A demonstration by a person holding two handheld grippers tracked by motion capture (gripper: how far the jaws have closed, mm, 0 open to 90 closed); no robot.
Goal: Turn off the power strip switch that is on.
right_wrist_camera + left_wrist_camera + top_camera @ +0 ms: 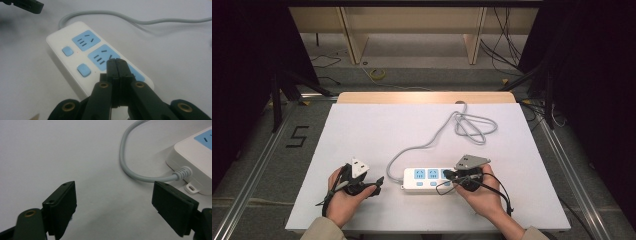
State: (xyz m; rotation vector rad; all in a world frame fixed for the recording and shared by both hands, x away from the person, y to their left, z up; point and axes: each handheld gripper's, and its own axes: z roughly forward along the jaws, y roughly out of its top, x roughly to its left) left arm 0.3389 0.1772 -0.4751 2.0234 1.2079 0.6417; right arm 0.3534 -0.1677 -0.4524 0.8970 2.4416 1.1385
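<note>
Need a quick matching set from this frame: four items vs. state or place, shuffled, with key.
Items:
1. left hand-held gripper
2. right hand-held gripper
3. power strip
4. grey cord

States:
A. looped at the far side of the table
B. jaws wide open, nothing between
C. jaws closed, above the strip
D. white with blue sockets, lying flat

Pairs: 1-B, 2-C, 3-D, 4-A

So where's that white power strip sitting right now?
In the high view the power strip lies on the white table near the front edge, between the two hands; the right gripper hangs over its right end, and its grey cord loops away behind.
</note>
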